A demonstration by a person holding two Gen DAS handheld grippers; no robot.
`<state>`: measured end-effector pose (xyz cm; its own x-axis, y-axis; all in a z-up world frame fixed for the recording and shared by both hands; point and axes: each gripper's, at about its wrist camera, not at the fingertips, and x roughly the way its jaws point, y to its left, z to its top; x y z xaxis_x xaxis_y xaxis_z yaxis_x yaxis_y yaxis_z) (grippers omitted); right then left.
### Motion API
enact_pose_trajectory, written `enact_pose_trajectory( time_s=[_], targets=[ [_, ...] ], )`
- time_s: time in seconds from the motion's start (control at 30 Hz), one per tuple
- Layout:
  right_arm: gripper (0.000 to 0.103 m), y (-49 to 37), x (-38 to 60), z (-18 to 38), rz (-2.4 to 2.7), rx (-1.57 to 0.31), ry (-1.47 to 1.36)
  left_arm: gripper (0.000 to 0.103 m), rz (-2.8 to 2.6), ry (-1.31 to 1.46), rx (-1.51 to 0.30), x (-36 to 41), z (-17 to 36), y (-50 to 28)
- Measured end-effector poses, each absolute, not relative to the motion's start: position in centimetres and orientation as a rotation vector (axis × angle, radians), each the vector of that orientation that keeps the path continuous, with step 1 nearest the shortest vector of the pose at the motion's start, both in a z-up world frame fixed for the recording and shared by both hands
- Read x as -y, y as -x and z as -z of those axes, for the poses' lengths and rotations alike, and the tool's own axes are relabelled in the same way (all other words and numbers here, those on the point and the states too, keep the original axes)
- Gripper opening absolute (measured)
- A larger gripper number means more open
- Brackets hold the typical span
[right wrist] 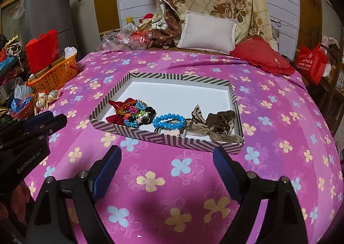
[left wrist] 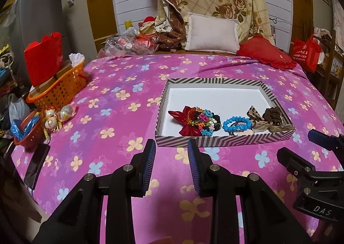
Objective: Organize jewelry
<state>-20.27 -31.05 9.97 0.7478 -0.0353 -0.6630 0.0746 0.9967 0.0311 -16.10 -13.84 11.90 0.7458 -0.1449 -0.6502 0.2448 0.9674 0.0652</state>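
1. The left gripper (left wrist: 171,151) is partly open and holds nothing.
2. The right gripper (right wrist: 167,158) gapes wide, also empty.
3. The striped box (left wrist: 223,139) lies just beyond both, with the blue bead bracelet (right wrist: 169,121) along its near wall.

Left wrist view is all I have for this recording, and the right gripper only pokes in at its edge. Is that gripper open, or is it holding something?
Observer: The right gripper is wide open with nothing between its fingers.
Operator: Where are its fingertips relative to the box?
Observer: They are above the bedspread, just short of the near wall of the striped box, not over the inside.
Operator: What lies straight ahead of it?
Observer: The blue bead bracelet sits roughly centred between the fingers, inside the box near that wall.
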Motion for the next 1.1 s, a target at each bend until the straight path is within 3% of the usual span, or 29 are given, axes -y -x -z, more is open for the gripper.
enact_pose_trajectory(
  time_s=[1.1],
  targets=[
    [0.093,20.50,31.19,-9.68,0.073,-0.736,-0.058,0.013,0.225,-0.143,-0.704,14.35,-11.86,16.44]
  ],
)
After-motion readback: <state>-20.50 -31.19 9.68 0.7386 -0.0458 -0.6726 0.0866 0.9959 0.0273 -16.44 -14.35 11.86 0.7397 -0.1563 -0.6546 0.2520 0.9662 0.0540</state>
